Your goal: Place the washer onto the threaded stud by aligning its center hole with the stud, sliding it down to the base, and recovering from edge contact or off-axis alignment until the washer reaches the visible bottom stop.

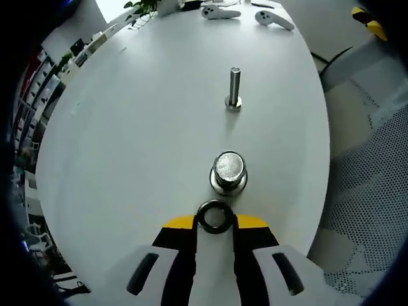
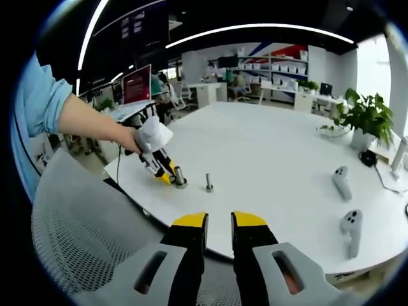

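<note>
Nearest the lens in the left gripper view, the left gripper [image 1: 215,224] has its yellow-tipped jaws drawn in on a dark ring, the washer [image 1: 214,217], which stands between the tips and faces the camera with its hole open. Under everything spreads the white table [image 1: 127,146], a broad oval top. Just beyond the washer a wide-headed metal stud [image 1: 229,171] stands upright on a flanged base; the washer sits close in front of it, not over it. Farther along the same line a slimmer threaded stud [image 1: 234,88] rises from its own small base, well apart from the first. Two white controllers [image 1: 220,12] lie at the far edge.

From the right gripper view, the right gripper [image 2: 218,224] hangs off the table's near edge, its jaws slightly parted with nothing between them. A person's hand [image 2: 137,143] carries the left gripper down beside the two studs, and a potted plant [image 2: 363,118] stands at the far side.
</note>
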Available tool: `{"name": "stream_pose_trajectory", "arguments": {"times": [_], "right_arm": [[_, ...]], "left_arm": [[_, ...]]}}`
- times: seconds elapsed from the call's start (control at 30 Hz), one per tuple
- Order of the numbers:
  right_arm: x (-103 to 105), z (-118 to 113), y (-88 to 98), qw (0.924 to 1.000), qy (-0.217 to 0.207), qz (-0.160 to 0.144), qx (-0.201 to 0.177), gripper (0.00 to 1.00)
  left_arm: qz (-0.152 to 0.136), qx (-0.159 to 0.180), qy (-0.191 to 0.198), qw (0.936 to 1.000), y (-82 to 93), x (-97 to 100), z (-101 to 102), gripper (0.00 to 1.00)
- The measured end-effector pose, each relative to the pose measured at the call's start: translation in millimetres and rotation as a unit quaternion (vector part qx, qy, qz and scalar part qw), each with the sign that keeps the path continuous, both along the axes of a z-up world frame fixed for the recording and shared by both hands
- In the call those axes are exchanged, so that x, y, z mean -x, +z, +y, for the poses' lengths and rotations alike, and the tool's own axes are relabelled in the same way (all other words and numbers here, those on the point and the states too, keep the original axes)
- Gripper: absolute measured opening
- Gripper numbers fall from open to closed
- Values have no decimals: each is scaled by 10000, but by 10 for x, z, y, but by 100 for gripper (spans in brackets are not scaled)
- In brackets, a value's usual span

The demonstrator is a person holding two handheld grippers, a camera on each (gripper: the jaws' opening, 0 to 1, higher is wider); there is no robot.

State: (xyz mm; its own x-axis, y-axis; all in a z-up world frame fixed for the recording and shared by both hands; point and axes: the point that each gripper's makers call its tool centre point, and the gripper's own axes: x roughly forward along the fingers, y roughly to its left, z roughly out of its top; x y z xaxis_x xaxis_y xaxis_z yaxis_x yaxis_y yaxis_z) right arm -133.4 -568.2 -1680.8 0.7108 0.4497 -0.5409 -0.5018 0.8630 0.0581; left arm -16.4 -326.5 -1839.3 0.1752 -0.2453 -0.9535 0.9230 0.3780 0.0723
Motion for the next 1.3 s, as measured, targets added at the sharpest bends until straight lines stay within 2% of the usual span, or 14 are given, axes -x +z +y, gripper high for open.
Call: {"name": "stream_pose_trajectory", "arguments": {"times": [0.33, 0.6, 1.03, 1.2, 1.3], "right_arm": [[-3, 1, 10, 10000, 9, -41, -8, 17], [-1, 0, -1, 10000, 22, -8, 13, 17], [-2, 3, 11, 10000, 26, -46, -14, 17], [1, 2, 3, 10000, 38, -16, 10, 17], [2, 6, 5, 10000, 56, -27, 4, 17]], "left_arm": [[-116, 9, -5, 9999, 240, -29, 56, 19], [-175, 208, 102, 9996, 492, -13, -3, 19], [-194, 125, 125, 9997, 719, 112, 70, 19], [-237, 223, 233, 9992, 826, 91, 6, 19], [-275, 88, 177, 9994, 846, 106, -8, 19]]}}
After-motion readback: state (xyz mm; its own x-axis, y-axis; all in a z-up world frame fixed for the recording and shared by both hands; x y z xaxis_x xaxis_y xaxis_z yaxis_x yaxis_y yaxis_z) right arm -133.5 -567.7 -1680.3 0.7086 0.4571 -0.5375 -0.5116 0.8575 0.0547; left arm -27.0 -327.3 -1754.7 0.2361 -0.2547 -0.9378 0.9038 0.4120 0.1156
